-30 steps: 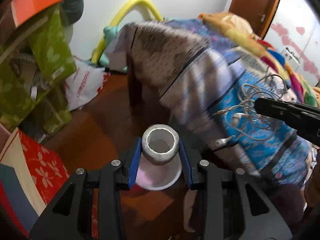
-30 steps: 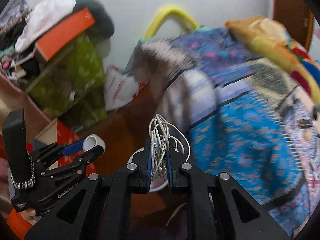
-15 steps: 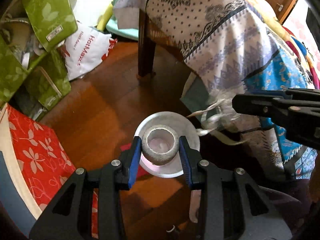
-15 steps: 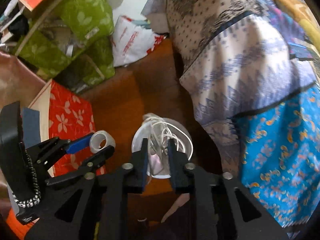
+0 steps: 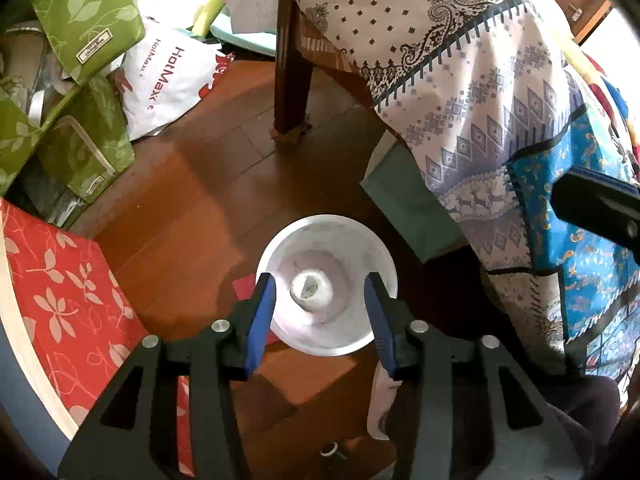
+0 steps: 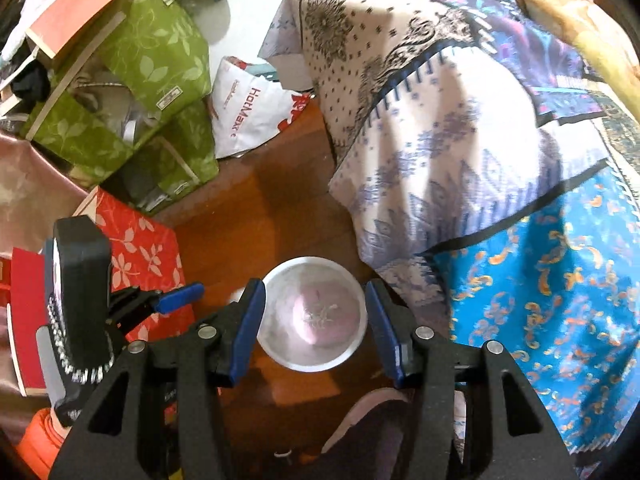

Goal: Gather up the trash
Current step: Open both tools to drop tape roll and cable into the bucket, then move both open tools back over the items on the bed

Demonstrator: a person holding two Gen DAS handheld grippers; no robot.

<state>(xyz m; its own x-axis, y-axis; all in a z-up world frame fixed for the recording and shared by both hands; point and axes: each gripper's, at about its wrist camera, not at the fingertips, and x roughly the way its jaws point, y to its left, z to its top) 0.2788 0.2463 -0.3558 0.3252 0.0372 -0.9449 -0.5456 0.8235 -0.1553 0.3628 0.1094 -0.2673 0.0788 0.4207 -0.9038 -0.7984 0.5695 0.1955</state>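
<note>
Trash bin (image 5: 326,344), white and round, sits on the wood floor (image 5: 192,216) directly below both tools. Left tool (image 5: 320,312): jaws opening, pads apart, nothing gripped; tape roll (image 5: 312,292) lies loose inside the bin, below the gap between the fingers. Right tool (image 6: 314,322): jaws opening too, pads clear of everything; tangle of white cable (image 6: 320,314) lies at the bin bottom under it. Bed with patterned cover (image 6: 460,140) to the right of the tools, its wooden leg (image 5: 292,80) ahead of the left tool. Green leaf-print boxes (image 5: 80,20), white HotMax bag (image 5: 172,76) ahead-left, red floral box (image 5: 60,280) left
</note>
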